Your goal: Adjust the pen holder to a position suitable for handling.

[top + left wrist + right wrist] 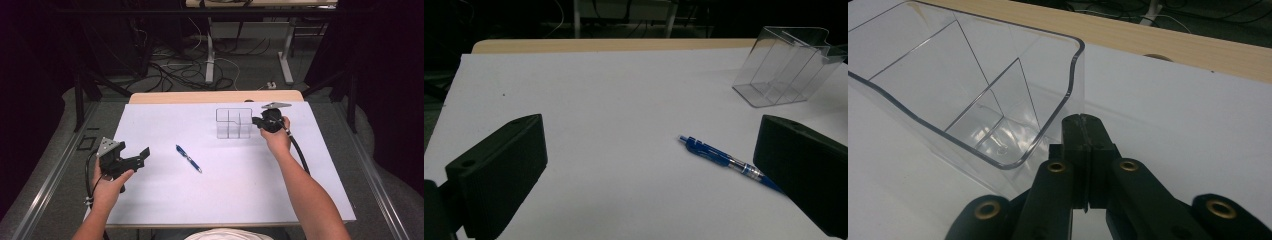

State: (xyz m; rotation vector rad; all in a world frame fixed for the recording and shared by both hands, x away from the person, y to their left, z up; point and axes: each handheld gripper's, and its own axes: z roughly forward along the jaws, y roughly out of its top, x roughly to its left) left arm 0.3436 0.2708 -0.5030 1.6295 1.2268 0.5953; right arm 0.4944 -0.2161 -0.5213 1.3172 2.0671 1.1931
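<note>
Hovering at the near left, left gripper (pixel 142 156) gapes wide; blue pen (pixel 188 158) lies just right of it, long axis running far-left to near-right. Farther right, right gripper (pixel 256 121) is clamped beside the clear organizer (pixel 233 123).

1 pen (pixel 188 158), 1 clear organizer (pixel 233 123), 2 tools.
</note>
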